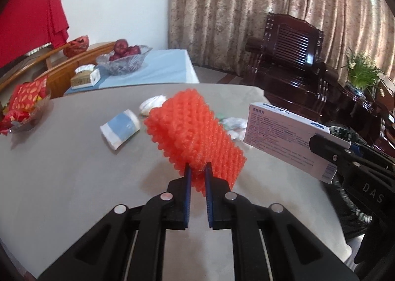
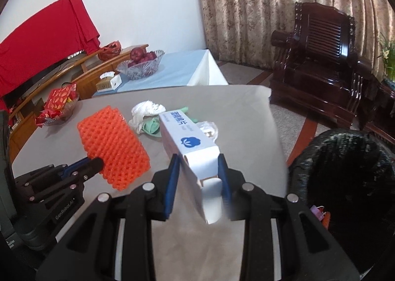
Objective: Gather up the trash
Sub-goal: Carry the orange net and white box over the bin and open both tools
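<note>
My left gripper (image 1: 197,166) is shut on an orange foam fruit net (image 1: 192,132) and holds it above the grey table (image 1: 74,170); the net also shows in the right wrist view (image 2: 112,147). My right gripper (image 2: 198,160) is shut on a white and blue carton (image 2: 190,137), lifted above the table; the carton shows in the left wrist view (image 1: 291,137) too. Left on the table are a rolled white and blue wrapper (image 1: 121,129), crumpled white tissue (image 2: 147,110), a green scrap (image 2: 153,126) and a clear wrapper (image 2: 209,129).
A black mesh trash bin (image 2: 345,182) stands off the table's right edge with a few items inside. A glass dish of red snack packs (image 2: 59,105) sits at the table's far left. Behind are a fruit bowl (image 2: 140,66), a tissue box (image 2: 108,81) and a dark wooden armchair (image 2: 321,66).
</note>
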Demonstrator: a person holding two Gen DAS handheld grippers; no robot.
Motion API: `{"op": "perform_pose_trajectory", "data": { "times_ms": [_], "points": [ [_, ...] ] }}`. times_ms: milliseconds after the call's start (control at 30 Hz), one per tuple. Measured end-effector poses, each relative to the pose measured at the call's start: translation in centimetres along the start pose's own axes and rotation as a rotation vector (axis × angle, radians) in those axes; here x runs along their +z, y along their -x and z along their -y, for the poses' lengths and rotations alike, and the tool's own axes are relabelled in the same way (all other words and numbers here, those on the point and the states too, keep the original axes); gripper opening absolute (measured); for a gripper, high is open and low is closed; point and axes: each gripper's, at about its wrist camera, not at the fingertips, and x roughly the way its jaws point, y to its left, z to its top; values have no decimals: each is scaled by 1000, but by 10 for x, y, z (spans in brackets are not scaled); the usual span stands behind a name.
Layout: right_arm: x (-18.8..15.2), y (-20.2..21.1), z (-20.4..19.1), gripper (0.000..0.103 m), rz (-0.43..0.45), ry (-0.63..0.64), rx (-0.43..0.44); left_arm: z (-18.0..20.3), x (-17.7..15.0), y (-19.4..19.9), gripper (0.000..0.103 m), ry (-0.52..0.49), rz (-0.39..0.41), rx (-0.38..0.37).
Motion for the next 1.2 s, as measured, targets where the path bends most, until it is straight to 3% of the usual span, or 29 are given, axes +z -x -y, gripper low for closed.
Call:
{"op": "perform_pose_trajectory", "data": {
  "times_ms": [367, 667, 967, 1200],
  "points": [
    [-6, 49, 43, 30, 58, -49, -80, 60, 5, 22, 10, -58, 41, -87],
    [-20, 90, 104, 30, 101, -119, -190, 126, 11, 24, 10, -137, 55, -191],
    [-44, 116, 176, 29, 86, -161, -336, 204, 15, 5, 10, -204, 28, -317],
    [-59, 111, 220, 29, 53, -183, -402, 254, 16, -21, 10, -250, -18, -383]
  ]
}}
